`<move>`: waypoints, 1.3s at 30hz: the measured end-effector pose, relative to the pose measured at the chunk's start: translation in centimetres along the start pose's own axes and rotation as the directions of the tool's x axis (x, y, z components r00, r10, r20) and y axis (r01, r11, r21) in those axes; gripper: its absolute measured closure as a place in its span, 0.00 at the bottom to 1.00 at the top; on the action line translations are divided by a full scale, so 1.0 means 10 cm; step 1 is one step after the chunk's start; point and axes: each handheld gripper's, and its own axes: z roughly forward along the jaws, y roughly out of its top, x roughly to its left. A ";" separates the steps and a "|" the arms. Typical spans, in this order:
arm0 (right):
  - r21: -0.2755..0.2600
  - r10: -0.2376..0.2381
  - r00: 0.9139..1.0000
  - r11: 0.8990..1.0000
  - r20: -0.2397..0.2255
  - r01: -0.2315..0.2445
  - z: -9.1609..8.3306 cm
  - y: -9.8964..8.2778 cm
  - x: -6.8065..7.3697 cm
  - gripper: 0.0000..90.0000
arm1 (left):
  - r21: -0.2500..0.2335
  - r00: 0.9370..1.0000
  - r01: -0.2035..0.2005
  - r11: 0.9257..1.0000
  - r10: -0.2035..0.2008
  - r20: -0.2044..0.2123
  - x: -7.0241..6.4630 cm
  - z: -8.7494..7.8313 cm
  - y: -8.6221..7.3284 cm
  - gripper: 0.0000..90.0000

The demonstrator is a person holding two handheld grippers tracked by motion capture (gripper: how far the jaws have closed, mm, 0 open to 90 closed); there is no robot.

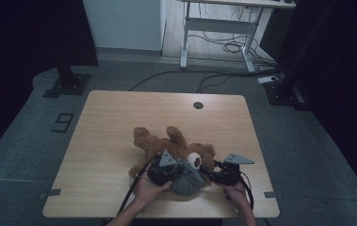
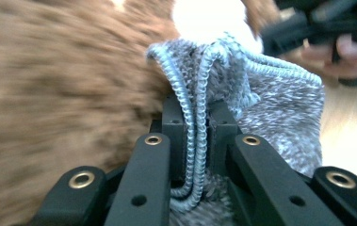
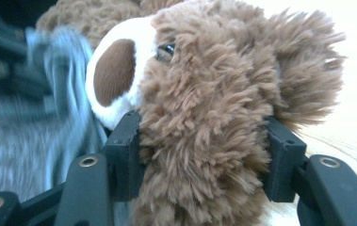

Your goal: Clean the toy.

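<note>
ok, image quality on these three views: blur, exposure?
High view: dim, dark at the edges, teddy bear sharp enough. Left gripper view: fur smeared, knit hat hem crisp, white patch blown out. Right gripper view: fur sharp, hat blurred, table overexposed.

We see bare forearms and hands, no sleeves. Each black gripper [image 1: 166,170] [image 1: 227,173] carries a grey three-cornered plate and trails a black cable; brass-ringed screw holes dot its black jaws.

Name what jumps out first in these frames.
A brown teddy bear lying on the near half of the wooden table. The right gripper clamps its furry head, and the left gripper pinches the ribbed edge of a grey knit hat beside the bear's white muzzle.
</note>
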 end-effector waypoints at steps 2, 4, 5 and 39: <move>0.004 -0.015 1.000 1.000 0.003 0.015 0.00 0.00 0.01 0.47 | -0.022 1.000 0.024 0.999 -0.024 -0.001 0.08 -0.08 0.08 0.90; 0.003 -0.014 1.000 1.000 0.006 0.014 0.01 0.00 0.01 0.47 | -0.043 1.000 0.023 0.999 -0.023 0.006 0.11 -0.12 0.19 0.90; 0.004 -0.016 1.000 1.000 0.007 0.016 0.01 0.00 0.01 0.47 | -0.050 1.000 0.012 0.999 -0.012 0.005 0.10 -0.12 0.26 0.90; 0.011 -0.042 0.999 0.999 0.010 0.042 0.00 -0.01 0.02 0.48 | -0.061 0.939 0.203 0.977 -0.212 -0.271 1.24 -0.65 0.06 0.89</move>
